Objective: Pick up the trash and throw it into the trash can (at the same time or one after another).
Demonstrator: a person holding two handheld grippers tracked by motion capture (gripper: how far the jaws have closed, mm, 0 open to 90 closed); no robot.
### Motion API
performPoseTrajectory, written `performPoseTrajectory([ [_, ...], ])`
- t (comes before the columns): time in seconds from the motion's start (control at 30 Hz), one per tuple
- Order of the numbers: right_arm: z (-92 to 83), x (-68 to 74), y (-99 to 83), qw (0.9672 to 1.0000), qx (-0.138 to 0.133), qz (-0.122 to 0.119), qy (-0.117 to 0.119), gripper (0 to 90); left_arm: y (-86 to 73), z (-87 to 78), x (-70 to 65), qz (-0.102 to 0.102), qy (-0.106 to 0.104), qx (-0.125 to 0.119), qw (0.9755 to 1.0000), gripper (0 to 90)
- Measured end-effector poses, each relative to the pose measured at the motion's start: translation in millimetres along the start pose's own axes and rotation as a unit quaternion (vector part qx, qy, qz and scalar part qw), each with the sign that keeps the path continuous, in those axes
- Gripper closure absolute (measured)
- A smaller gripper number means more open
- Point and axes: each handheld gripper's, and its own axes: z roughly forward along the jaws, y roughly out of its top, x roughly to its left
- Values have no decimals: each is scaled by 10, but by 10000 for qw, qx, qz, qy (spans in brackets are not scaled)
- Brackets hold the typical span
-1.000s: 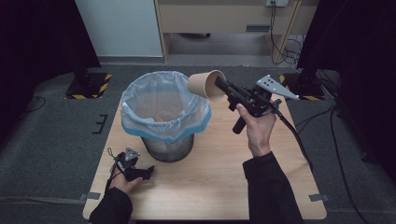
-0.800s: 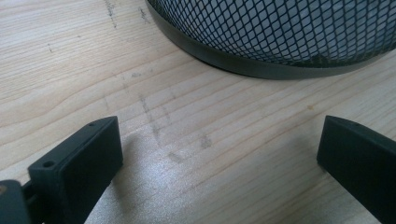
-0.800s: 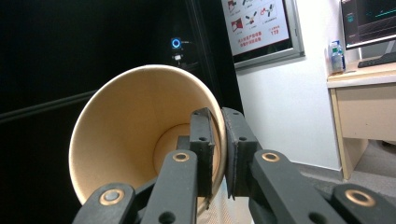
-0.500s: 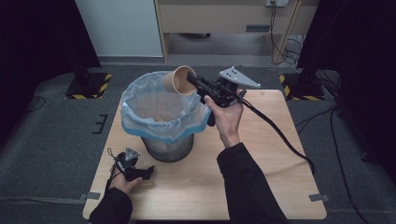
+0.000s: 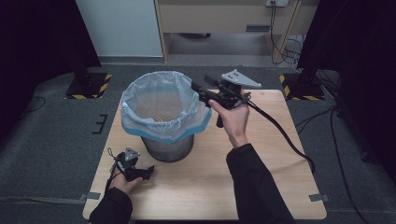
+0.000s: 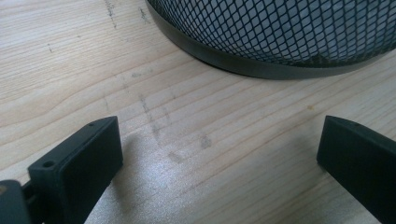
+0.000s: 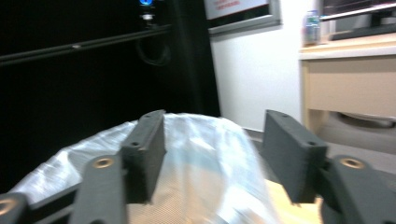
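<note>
A mesh bin point(image 5: 169, 148) lined with a pale blue bag point(image 5: 159, 122) stands on the wooden table point(image 5: 261, 186), left of centre. My right gripper point(image 5: 198, 88) hovers at the bin's right rim and points left over its mouth. Its jaws have just been opening and now stand open with nothing between them; in the right gripper view point(image 7: 212, 158) the bag point(image 7: 60, 172) lies just beyond them. My left gripper point(image 5: 148, 171) rests low on the table in front of the bin's left side, open. In the left gripper view point(image 6: 219, 158) its jaws frame bare wood before the bin's mesh base point(image 6: 280, 32).
A black cable point(image 5: 280, 135) trails from the right gripper across the table's right half and off its edge. A pale cabinet point(image 5: 224, 18) and a white panel point(image 5: 119, 28) stand behind the table. Black stands with striped bases point(image 5: 88, 86) flank it on grey carpet.
The right gripper carried a brown paper cup leftward to above the bin. Its jaws have opened and the cup has left them. The left gripper stayed put.
</note>
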Motion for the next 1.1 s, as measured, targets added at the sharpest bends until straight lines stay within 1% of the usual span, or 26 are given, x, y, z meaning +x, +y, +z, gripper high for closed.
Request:
performPoseTrajectory([
  [0.07,-135,-110,-50,9999,50,-53,-149,339,0,-1,0,5,1,7,10000,0],
  [0.13,-264,-211,-126,9995,171,-82,-260,310,0,-1,0,7,2,8,10000,0],
  [0.23,-435,-348,-283,9986,376,-69,-351,276,0,-1,0,6,1,7,10000,0],
  [0.3,-521,-424,-393,9976,577,-83,-379,261,0,-1,0,5,1,6,10000,0],
  [0.33,-580,-475,-479,9967,691,-94,-403,255,0,-1,0,6,2,7,10000,0],
  [0.4,-657,-551,-605,9954,845,-90,-446,247,0,-1,0,5,2,6,10000,0],
  [0.5,-778,-692,-857,9920,1162,-26,-483,234,0,0,0,5,2,5,10000,0],
  [0.6,-885,-819,-1106,9875,1484,31,-538,227,0,0,0,4,2,4,10000,0],
  [0.73,-1011,-948,-1353,9818,1777,59,-665,227,0,0,0,5,2,4,10000,0],
  [0.83,-1111,-1057,-1541,9762,2027,105,-760,229,0,-1,0,4,3,5,10000,0],
  [0.87,-1137,-1100,-1601,9736,2127,114,-817,232,0,-1,0,5,2,5,10000,0],
  [0.9,-1160,-1143,-1650,9698,2278,126,-868,232,0,0,0,4,2,4,10000,0],
  [0.93,-1183,-1185,-1692,9667,2384,107,-918,232,0,-1,0,5,3,5,10000,0],
  [0.97,-1204,-1230,-1733,9644,2451,84,-989,232,0,-1,0,5,2,6,10000,0],
  [1.03,-1246,-1315,-1807,9596,2582,145,-1113,231,0,-1,0,5,2,6,10000,0],
  [1.07,-1266,-1354,-1842,9573,2638,114,-1175,228,0,-1,0,5,2,6,10000,0],
  [1.1,-1285,-1386,-1871,9538,2734,80,-1240,219,0,0,0,3,2,4,10000,0],
])
